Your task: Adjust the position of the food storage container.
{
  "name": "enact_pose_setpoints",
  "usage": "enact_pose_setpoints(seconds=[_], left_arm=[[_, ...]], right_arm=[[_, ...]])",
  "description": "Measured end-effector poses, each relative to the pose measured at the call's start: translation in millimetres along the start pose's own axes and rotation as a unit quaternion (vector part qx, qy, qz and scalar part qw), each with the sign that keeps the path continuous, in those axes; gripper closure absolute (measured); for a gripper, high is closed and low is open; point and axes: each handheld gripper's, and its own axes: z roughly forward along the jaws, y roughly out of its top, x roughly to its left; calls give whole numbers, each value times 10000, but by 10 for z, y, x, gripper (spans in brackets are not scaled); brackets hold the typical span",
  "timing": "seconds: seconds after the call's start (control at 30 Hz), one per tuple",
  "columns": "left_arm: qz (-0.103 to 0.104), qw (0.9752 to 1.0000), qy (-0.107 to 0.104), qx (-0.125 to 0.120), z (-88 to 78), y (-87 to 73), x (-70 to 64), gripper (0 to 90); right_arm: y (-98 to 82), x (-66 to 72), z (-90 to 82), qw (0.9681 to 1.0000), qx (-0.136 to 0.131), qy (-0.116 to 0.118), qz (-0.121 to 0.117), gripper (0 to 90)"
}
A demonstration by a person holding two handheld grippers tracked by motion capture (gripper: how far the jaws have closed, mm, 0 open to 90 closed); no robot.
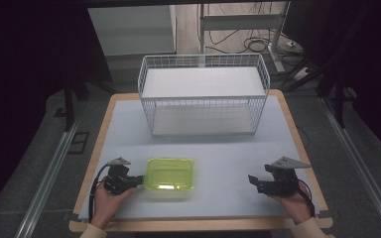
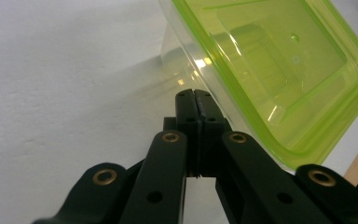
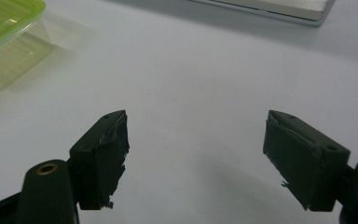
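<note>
Now, the layout as you have it:

Box: the box (image 1: 169,176) sits on the bench (image 1: 228,148) near your edge, left of the middle, well short of the wire basket (image 1: 203,94).

Key relation: the box lies just to the right of your left tool (image 1: 140,180), straight along the way that tool points; the jaw tips are at the box's left end wall, and from the high view you cannot tell whether they touch it.

Long axis: it runs across the bench, left to right, so the left tool meets a short end, not a long side.

Nearer hand: your left; the right tool (image 1: 251,179) is well apart from the box, with bare bench between.

Left tool: clenched, jaws pressed together with nothing between them, seen plainly in the left gripper view (image 2: 195,93).

Right tool: released, jaws standing wide over bare bench (image 3: 196,140).

Look of the box: clear walls under a translucent lime-green lid (image 2: 279,70); the lid has rounded corners, a raised rim and a sunken centre panel. It looks empty.

Judgement: a shut tool at the end wall suits a push better than a grasp.
</note>
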Motion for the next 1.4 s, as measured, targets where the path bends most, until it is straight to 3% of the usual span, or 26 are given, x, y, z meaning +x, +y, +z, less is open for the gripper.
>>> enact_pose_setpoints(seconds=[0.4,0.93,1.33,1.4], left_arm=[[77,9998,-109,111,121,52,-135,900],[306,9986,-332,268,461,266,-488,900],[364,9981,-411,269,623,374,-570,900],[295,9985,-379,256,605,367,-553,900]], right_arm=[[1,11,-2,10000,-1,18,5,220],[-2,13,-1,10000,13,42,4,220],[-4,23,5,10000,41,53,-4,221],[-5,26,3,10000,37,58,5,221]])
